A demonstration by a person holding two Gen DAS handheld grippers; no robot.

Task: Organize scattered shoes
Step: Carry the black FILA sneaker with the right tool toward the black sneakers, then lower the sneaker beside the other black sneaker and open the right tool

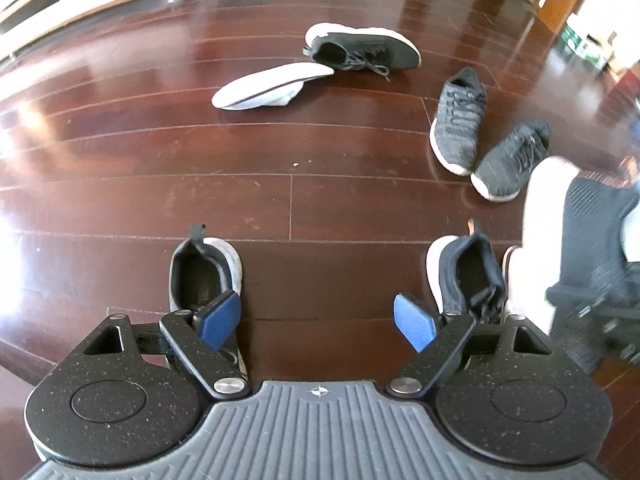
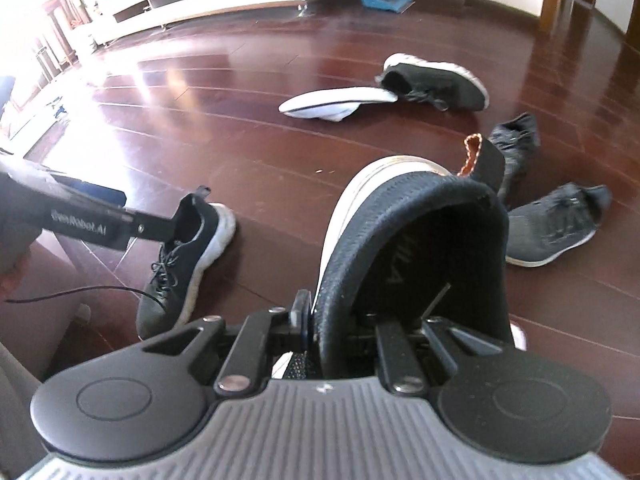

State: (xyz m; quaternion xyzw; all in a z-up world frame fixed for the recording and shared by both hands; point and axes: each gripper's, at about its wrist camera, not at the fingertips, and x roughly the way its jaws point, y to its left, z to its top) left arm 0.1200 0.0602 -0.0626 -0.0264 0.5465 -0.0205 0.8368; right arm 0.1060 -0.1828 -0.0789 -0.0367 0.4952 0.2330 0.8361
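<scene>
The held black shoe (image 2: 420, 248) hides one grey sneaker (image 2: 516, 148) and the right tongs' (image 2: 320, 320) far finger.

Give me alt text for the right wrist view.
The right tongs are shut on the collar of a black white-soled sneaker, held above a dark wooden floor. To the left, the left tongs reach toward a laced black sneaker; four more shoes lie scattered beyond.

Six dark sneakers (image 1: 362, 46) scattered, white shoe (image 1: 272, 86) overturned, wooden floor
</scene>
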